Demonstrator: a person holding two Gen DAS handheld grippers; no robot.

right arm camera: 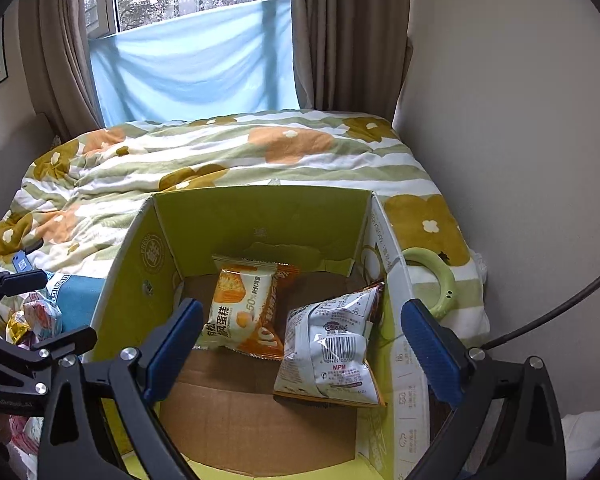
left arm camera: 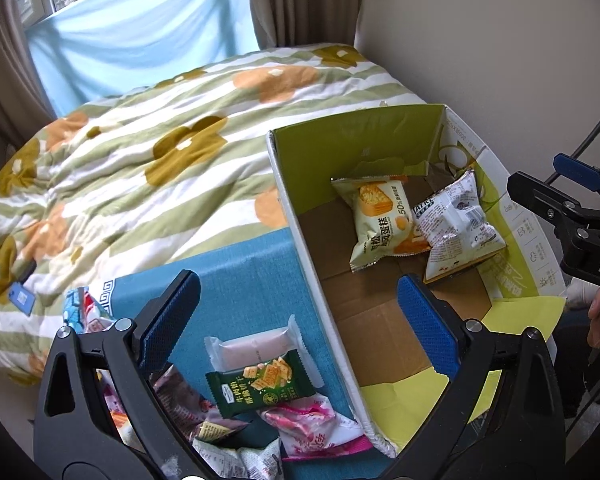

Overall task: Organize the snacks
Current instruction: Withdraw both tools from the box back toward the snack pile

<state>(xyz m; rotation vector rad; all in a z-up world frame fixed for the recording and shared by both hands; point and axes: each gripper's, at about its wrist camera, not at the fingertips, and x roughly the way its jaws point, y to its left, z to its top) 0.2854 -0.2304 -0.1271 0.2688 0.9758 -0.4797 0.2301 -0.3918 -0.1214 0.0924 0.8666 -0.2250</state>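
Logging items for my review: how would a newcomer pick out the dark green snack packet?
Find the cardboard box on the bed. On the blue cloth beside it lies a snack pile; the dark green packet sits on top, showing crackers, the only green wrapper there.

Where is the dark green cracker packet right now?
The dark green cracker packet lies outside the cardboard box, left of it in the left wrist view, atop the pile of loose snacks.
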